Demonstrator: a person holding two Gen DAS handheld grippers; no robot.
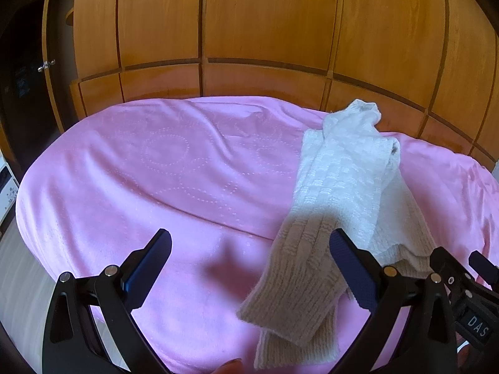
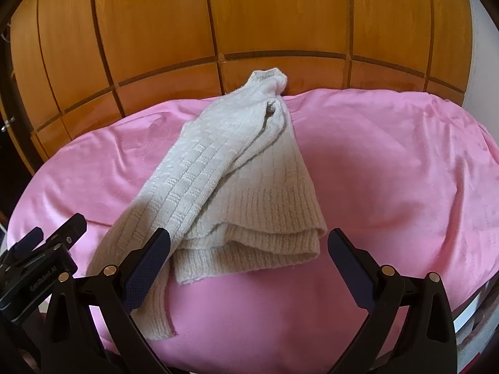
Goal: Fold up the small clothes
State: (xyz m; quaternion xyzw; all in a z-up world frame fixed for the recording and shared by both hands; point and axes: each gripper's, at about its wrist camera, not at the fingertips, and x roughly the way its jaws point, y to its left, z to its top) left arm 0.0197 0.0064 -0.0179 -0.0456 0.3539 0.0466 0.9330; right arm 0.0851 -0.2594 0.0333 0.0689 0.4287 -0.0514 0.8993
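Between my two spread, empty grippers, left gripper (image 1: 249, 249) and right gripper (image 2: 249, 249), the cream knitted sweater (image 2: 230, 180) lies half-folded on the pink bedspread (image 2: 389, 162); I'd pinch its near ribbed hem corners and fold evenly toward the far collar.

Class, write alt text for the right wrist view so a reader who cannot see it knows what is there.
A cream knitted sweater, partly folded, lies on a pink blanket. The open right tool hovers at its ribbed hem, holding nothing. Wooden cabinet doors stand behind the blanket.
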